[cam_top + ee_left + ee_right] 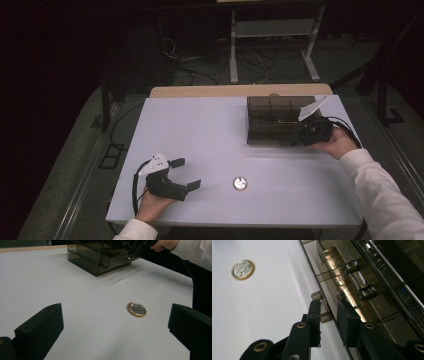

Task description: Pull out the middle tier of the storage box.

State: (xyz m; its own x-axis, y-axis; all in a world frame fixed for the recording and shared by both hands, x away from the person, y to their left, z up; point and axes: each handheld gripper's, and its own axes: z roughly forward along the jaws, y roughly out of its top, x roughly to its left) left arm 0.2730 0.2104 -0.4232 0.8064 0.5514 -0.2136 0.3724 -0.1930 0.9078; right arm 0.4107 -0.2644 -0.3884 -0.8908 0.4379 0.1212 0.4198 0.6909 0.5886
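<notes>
From the high view, the left gripper point(189, 174) rests near the table's point(210, 135) front left corner with its jaws wide apart and nothing between them; a round badge point(240, 183) lies flat just to its right, apart from it. The right gripper point(296, 138) is pressed up against the front of a dark drawer box point(280, 119) at the far right of the table, the hand point(336, 142) behind it. In the left gripper view, the badge point(136, 308) sits between and beyond the two open jaws, untouched, and the box point(100, 257) stands well behind it with the right gripper point(136, 251) at its front face. In the right gripper view, the jaws are drawn close together around the lower drawer handle point(321, 307), a small metal bar on the box front point(342, 293); the left pad seems to lie on it, but whether both pads press I cannot tell for sure. A second handle point(359, 280) shows higher up. The step in hand looks like taking hold of the drawer handle. Next would likely be a firm pinch and a straight pull outward, keeping the box from sliding, so the badge can go in.
</notes>
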